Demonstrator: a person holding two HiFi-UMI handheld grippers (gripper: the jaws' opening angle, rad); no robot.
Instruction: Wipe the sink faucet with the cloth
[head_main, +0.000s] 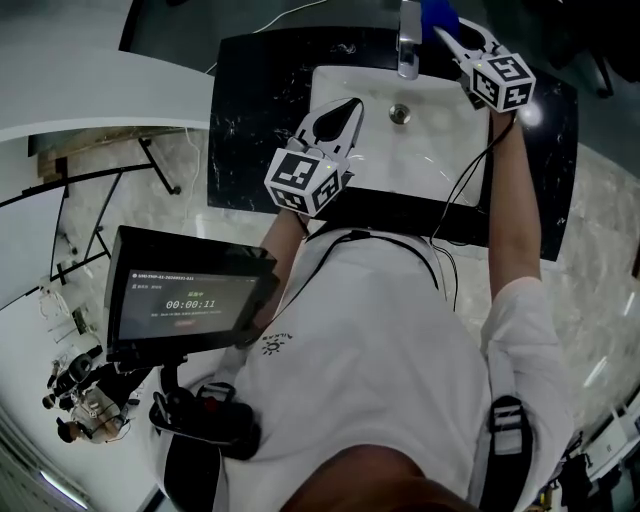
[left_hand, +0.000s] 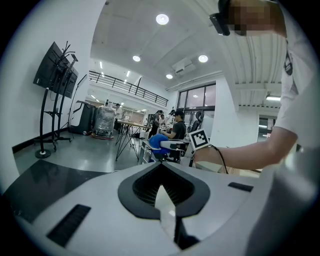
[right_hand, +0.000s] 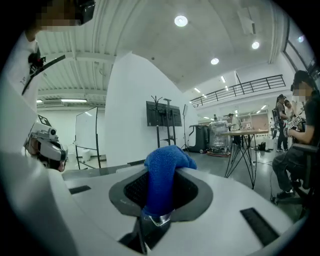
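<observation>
Black marble counter (head_main: 250, 120) frames the white sink (head_main: 430, 150) in our head view. There the right gripper (head_main: 441, 36) carries the blue cloth (head_main: 438, 12) just beside the chrome faucet (head_main: 408, 40), and the left gripper (head_main: 354, 106) hangs over the basin. A dark tablet (head_main: 190, 292) sits lower left. In the left gripper view we see its jaws pressed together on nothing, with a screen stand (left_hand: 56, 77) far off. In the right gripper view the jaws pinch the cloth, which bulges up and masks part of the hall near a trestle table (right_hand: 245, 134).
</observation>
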